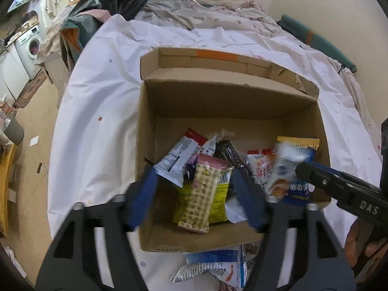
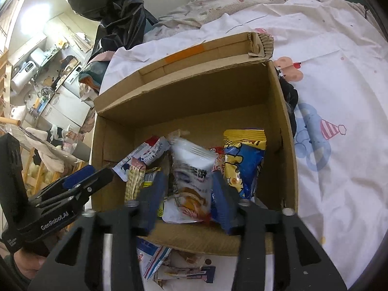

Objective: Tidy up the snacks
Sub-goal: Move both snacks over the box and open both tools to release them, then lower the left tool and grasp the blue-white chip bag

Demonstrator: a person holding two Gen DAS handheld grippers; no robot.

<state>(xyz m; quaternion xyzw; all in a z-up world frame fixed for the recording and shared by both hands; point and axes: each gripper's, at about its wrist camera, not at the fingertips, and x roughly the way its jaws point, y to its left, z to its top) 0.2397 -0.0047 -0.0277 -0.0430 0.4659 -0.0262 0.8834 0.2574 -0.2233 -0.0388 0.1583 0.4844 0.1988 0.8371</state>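
Observation:
An open cardboard box (image 1: pixel 230 101) (image 2: pixel 194 97) sits on a white sheet on a bed and holds several snack packets. My left gripper (image 1: pixel 196 194) is open above the box's near part, over a checked pink-and-cream packet (image 1: pixel 203 191) that lies in the pile; the jaws do not touch it. My right gripper (image 2: pixel 188 191) is open around a white bread packet (image 2: pixel 191 177) that looks blurred and loose between the jaws, over the box's near wall. A blue-and-yellow packet (image 2: pixel 245 160) lies to its right. More packets (image 1: pixel 213 269) (image 2: pixel 155 259) lie on the sheet in front of the box.
The sheet (image 1: pixel 97 126) (image 2: pixel 339 145) has cartoon prints. A rumpled blanket and pillow (image 1: pixel 213 4) lie behind the box. A black plastic bag (image 2: pixel 106 2) stands at the back left. The floor, a washing machine (image 1: pixel 31 46) and kitchen clutter are left of the bed.

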